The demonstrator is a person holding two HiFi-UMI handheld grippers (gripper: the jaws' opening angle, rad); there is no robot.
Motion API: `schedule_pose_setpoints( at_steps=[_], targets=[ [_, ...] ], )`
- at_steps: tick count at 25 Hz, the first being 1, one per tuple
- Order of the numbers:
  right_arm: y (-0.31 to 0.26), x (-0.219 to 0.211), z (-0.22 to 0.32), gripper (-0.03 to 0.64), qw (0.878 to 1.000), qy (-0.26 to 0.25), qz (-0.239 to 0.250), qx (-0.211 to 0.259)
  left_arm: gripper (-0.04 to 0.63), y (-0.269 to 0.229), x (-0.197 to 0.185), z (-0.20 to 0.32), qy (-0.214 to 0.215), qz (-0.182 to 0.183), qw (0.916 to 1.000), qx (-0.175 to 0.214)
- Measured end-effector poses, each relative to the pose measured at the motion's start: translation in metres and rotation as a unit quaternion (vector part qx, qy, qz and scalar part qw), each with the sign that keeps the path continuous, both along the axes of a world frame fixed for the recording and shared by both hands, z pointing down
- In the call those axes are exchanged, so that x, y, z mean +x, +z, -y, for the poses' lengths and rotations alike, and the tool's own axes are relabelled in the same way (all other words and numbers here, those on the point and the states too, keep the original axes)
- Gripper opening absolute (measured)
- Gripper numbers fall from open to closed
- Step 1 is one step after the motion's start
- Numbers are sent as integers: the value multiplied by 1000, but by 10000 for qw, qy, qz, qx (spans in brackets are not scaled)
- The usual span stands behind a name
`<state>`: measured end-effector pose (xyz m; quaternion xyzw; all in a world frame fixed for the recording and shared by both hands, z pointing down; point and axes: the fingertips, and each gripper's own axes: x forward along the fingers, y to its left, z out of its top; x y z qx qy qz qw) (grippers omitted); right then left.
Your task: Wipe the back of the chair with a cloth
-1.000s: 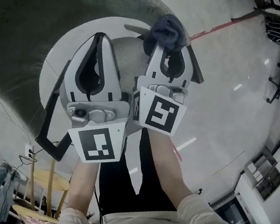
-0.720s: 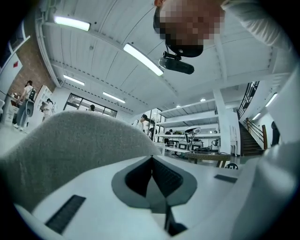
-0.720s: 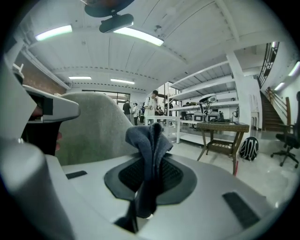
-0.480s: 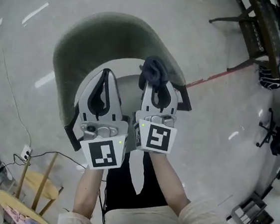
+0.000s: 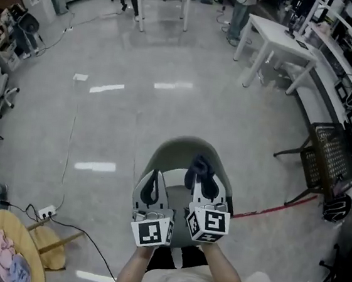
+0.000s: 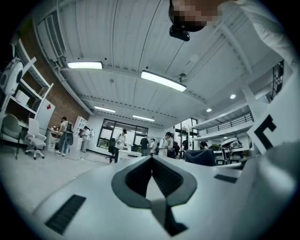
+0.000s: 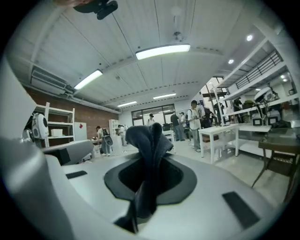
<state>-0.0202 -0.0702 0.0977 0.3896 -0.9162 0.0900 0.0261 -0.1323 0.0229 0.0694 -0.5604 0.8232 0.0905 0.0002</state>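
Cloth (image 5: 198, 165), dark and bunched, is clenched in our right claw (image 7: 149, 152), low in the middle of the head view, over the inside of the curved back of the grey-green chair (image 5: 175, 146); we cannot tell whether it touches. Our left claw (image 6: 151, 159) is pinched together on nothing, just left of the right one, above the chair's seat.

Both your grippers sit side by side over the seat of a grey-green chair (image 5: 181, 148), whose curved back lies on the far side. Your right gripper (image 5: 200, 175) clamps a dark cloth (image 5: 197, 165) at its tips, close to the back's inner face; contact cannot be confirmed. Your left gripper (image 5: 153, 177) carries nothing, tips together. A black mesh chair (image 5: 326, 154) stands well apart on your right.
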Motion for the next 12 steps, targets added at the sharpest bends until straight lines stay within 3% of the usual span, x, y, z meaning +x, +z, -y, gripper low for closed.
schedule_pose_setpoints(
  at_steps=[4, 7, 12],
  targets=[
    [-44, -4, -46, 60, 9945, -827, -253, 592, 14, -28, 10, -39, -289, -80, 9995, -125],
    [-67, -3, -70, 60, 9866, -1230, -309, 1028, 15, -45, 18, -54, -448, 128, 9989, -108],
    [-74, 5, -77, 60, 9848, -1459, -154, 927, 14, -66, 33, -63, -557, 361, 9977, -97]
  ],
)
